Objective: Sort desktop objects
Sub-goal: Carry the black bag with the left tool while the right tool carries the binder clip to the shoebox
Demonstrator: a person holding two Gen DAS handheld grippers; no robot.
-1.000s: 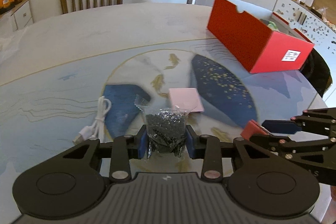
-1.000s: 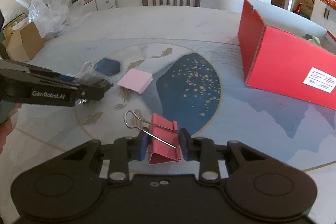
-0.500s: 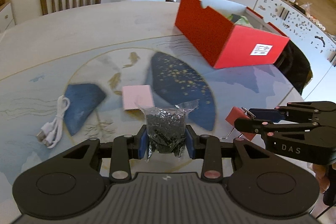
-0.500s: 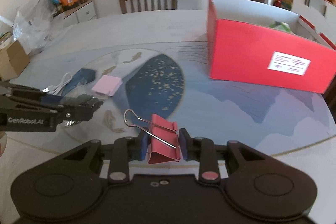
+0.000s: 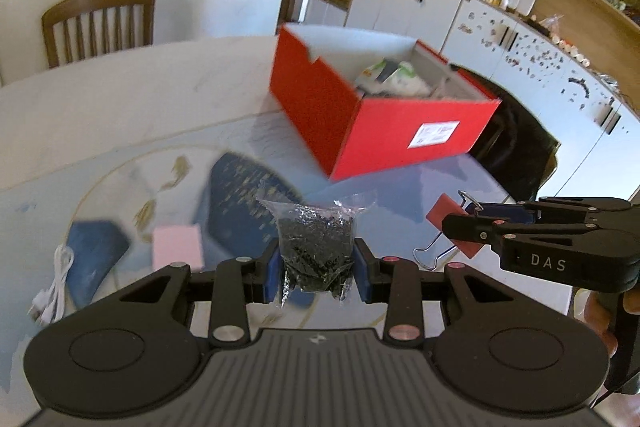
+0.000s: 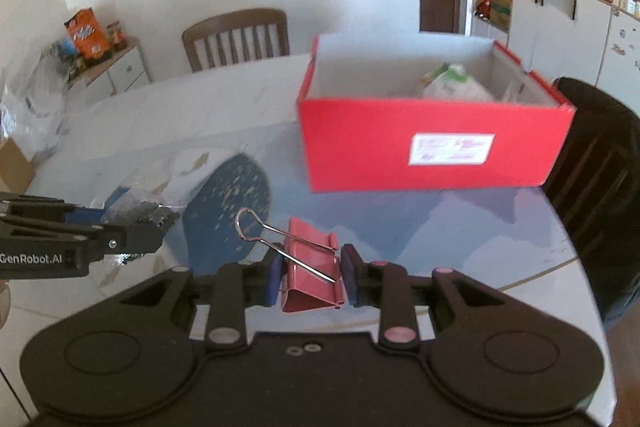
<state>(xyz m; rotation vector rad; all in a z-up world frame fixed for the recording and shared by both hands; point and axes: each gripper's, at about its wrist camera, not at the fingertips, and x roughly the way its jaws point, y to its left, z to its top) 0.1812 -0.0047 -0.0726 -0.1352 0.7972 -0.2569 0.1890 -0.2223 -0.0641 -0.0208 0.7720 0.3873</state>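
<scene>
My left gripper (image 5: 318, 277) is shut on a clear bag of small black parts (image 5: 316, 247), held above the table. It also shows at the left of the right wrist view (image 6: 160, 223). My right gripper (image 6: 310, 279) is shut on a red binder clip (image 6: 312, 277) with wire handles; the clip also shows in the left wrist view (image 5: 450, 227). An open red box (image 5: 396, 135) (image 6: 432, 147) stands ahead on the table's right side, with white and green packets inside. Both grippers are short of the box.
A pink pad (image 5: 176, 247) and a white USB cable (image 5: 54, 291) lie on the patterned table (image 5: 120, 107) at the left. A wooden chair (image 6: 236, 39) stands at the far side, a dark chair (image 6: 600, 187) by the right edge, and cabinets behind.
Both grippers have lifted and swung right toward the red box, each keeping its object. The box now looks nearer and its inside shows.
</scene>
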